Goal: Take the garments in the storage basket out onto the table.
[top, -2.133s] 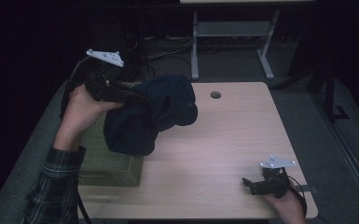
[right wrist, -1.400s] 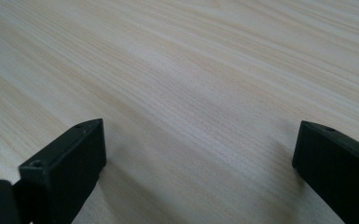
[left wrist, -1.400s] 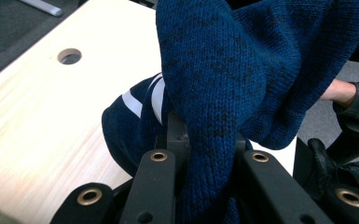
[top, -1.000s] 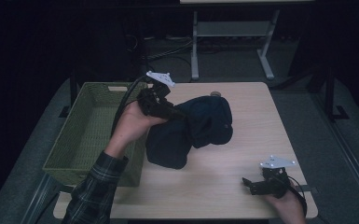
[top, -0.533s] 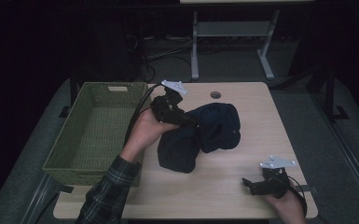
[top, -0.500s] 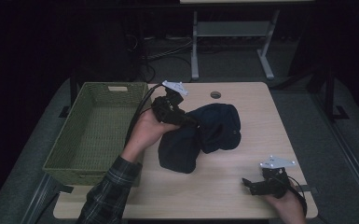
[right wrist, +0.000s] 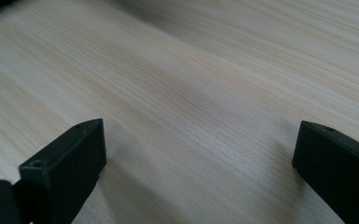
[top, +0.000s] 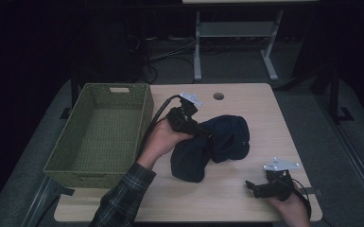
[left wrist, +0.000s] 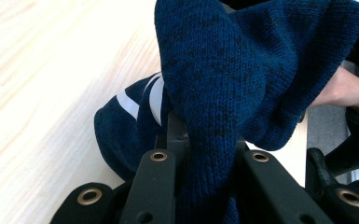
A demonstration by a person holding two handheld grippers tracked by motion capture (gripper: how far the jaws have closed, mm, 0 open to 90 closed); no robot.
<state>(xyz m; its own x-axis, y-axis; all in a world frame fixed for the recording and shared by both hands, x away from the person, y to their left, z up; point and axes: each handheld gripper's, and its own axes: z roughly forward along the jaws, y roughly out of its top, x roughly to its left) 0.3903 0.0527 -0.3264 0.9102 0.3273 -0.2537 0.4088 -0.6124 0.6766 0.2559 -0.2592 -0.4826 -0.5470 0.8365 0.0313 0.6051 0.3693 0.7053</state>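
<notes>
At the table's middle [top: 246,198], right of the green basket [top: 99,137], the left gripper [top: 196,128] clamped the navy knit garment [top: 212,146], laying it down. The right gripper [top: 260,187] sat near-right, jaws wide and empty. Next, probably release and spread it.

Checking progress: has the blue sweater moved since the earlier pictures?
Yes. The sweater, clamped in the left gripper, went from over the basket rightward and down onto the table.

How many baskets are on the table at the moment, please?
1. The green woven basket stands at the table's left edge, beside the dark blue knit garment held by the left gripper.
</notes>
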